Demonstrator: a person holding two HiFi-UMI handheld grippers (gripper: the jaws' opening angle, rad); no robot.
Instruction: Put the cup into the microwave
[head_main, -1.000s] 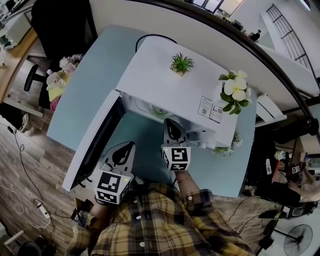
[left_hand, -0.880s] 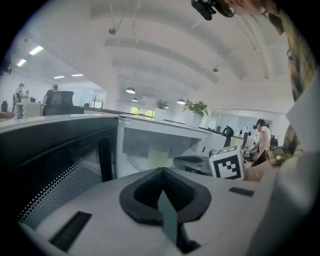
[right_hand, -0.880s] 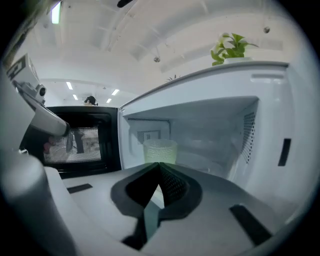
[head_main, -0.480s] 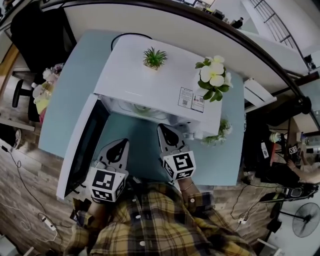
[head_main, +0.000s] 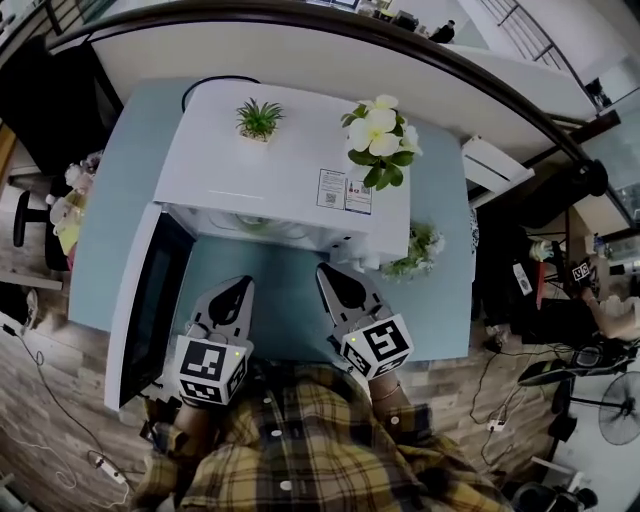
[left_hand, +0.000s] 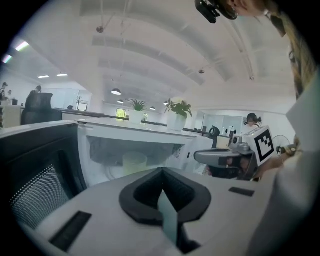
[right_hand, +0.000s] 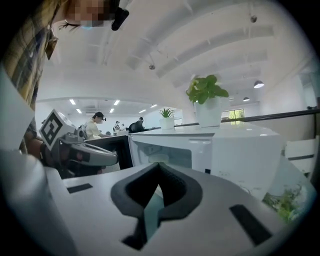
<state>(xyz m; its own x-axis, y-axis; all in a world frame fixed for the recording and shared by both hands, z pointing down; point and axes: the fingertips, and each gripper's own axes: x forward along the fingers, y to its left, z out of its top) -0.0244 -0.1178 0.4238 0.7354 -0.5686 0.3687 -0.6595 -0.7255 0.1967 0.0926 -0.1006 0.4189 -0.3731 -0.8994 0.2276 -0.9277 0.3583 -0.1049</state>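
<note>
Inside the open microwave (head_main: 280, 175), a smooth white box, stands the cup (left_hand: 134, 162), a plain pale yellow-green cylinder set upright in the cavity. The door (head_main: 148, 300) hangs wide to the left, its dark window backed by a fine dotted mesh. On the flat top sit a spiky green plant (head_main: 258, 120) and a white-flowered plant (head_main: 378, 135). The microwave rests on a smooth pale blue table (head_main: 125, 210).

The left gripper (head_main: 237, 292) and the right gripper (head_main: 334, 278) hover over the table in front of the opening, outside the cavity. Each has grey, smooth shells lined with black ribbed pads. Both pairs of jaws are together, tips meeting around a spade-shaped hollow, with nothing gripped. The cup lies beyond the tips, well apart from both.
</note>
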